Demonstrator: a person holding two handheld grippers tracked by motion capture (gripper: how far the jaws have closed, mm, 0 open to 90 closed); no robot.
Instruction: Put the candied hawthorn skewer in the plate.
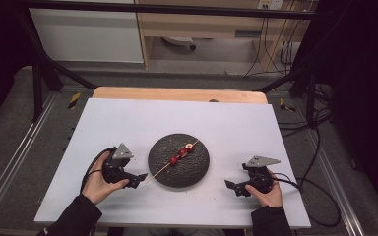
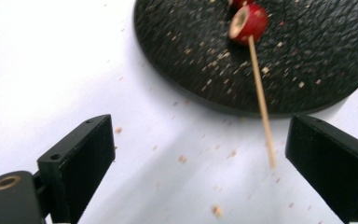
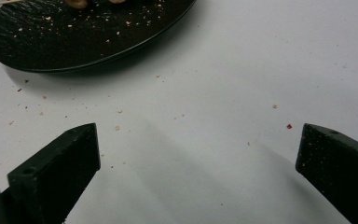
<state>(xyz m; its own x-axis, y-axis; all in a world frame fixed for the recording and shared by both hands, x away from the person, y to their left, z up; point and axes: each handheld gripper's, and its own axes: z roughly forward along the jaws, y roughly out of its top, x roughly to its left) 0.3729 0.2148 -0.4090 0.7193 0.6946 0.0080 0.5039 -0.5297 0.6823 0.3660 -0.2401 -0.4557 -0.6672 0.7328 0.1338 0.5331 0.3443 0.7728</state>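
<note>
Left gripper [image 1: 139,179] just off the lower-left edge of the black plate [image 1: 162,172], jaws wide apart and gripping nothing; seen in the left gripper view with the bare tip of the wooden skewer [image 2: 261,100] lying between the two black jaws but clear of both, nearer the one on that view's right. Skewer resting across the black plate, threaded with red fruit pieces [image 1: 182,152] near the plate's middle, most likely hawthorn or small cored fruit, the nearest piece [image 2: 248,22] showing its pale cut face. Long axis of the skewer running diagonally over the plate, from the upper right of its centre down past the lower-left rim, where the free end overhangs onto the white table [image 1: 128,123] and points almost straight at the left gripper. Right gripper [image 1: 232,187] off the lower-right edge of the plate, well apart from the skewer, jaws likewise spread wide and empty, with bare tabletop and scattered crumbs [image 3: 119,112] between them. Left hand [image 1: 98,184] clearly the nearer to the skewer's bare end; right hand [image 1: 268,194] on the plate's far side from that end. Any regrasp probably easiest from the left, closing across the stick's width near the overhanging tip, since the jaws already straddle it there.
</note>
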